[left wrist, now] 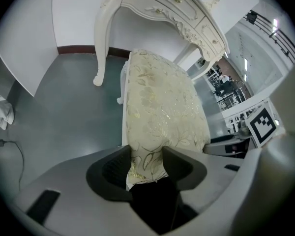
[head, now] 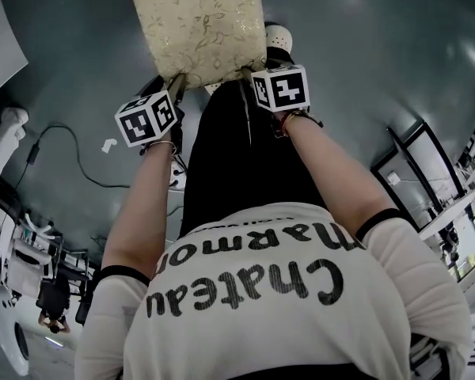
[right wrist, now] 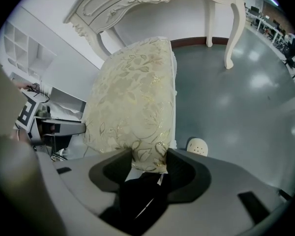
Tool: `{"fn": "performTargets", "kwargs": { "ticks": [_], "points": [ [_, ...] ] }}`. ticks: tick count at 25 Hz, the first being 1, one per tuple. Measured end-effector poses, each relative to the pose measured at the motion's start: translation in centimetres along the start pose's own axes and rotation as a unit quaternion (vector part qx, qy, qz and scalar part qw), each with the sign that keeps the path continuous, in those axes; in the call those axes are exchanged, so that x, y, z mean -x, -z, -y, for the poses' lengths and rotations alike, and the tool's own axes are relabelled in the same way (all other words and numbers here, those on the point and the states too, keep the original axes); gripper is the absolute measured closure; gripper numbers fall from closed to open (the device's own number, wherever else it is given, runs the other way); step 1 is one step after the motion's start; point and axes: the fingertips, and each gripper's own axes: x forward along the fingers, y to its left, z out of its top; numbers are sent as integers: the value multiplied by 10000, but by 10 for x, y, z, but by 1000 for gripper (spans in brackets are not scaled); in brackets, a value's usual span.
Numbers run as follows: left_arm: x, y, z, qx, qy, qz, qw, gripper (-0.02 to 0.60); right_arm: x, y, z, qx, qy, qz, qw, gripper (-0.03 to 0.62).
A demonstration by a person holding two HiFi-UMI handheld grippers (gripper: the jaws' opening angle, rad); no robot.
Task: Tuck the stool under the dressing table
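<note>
1. Far left, head view: a thin black cable (head: 73, 155) lies on the smooth grey floor (head: 364, 70).
2. Left gripper (head: 176, 80): it points steeply down. In the left gripper view its jaws are closed on the near left corner of the stool (head: 202, 24), an upholstered seat in cream fabric with a gold leaf pattern. The fabric fills the gap and both pads press on it, so the jaws stand fairly wide.
3. Stool position: it stands on the floor directly ahead of the person, with its near edge at the two grippers and its far edge toward the white carved desk (left wrist: 162, 6) with curved legs and drawers. In both gripper views the far edge lies close to the desk front, between the legs. Whether it is already beneath the top cannot be determined.
4. Black trousers (head: 237, 157) show below the seat, between the forearms.
5. Right gripper (head: 249, 74): it also points steeply down. Its jaws are closed on the near right corner of the same cushion, with fabric held between the pads.
6. A white perforated shoe (head: 279, 36) rests on the floor just right of the stool
</note>
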Motion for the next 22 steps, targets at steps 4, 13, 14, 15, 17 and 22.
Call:
{"fn": "performTargets", "kwargs": {
  "ticks": [4, 13, 14, 15, 17, 22],
  "points": [
    [1, -3, 7, 164, -104, 45, 9998, 364, 3, -4, 4, 140, -132, 24, 9998, 355],
    [-12, 3, 11, 635, -408, 85, 9971, 376, -3, -10, 20, 603, -382, -377, 9967, 360],
    [-15, -1, 17, 653, -422, 33, 9970, 379, -1, -15, 27, 638, -405, -377, 9964, 361],
    [-19, -9, 27, 673, -423, -3, 9968, 379, 5, -25, 37, 675, -411, -339, 9963, 361],
    [-27, -30, 49, 744, -408, 26, 9964, 379, 17, -48, 60, 755, -410, -226, 9960, 360],
    [-47, -64, 62, 838, -448, 317, 9950, 383, 15, -83, 86, 876, -513, 32, 9948, 361]
  ]
}}
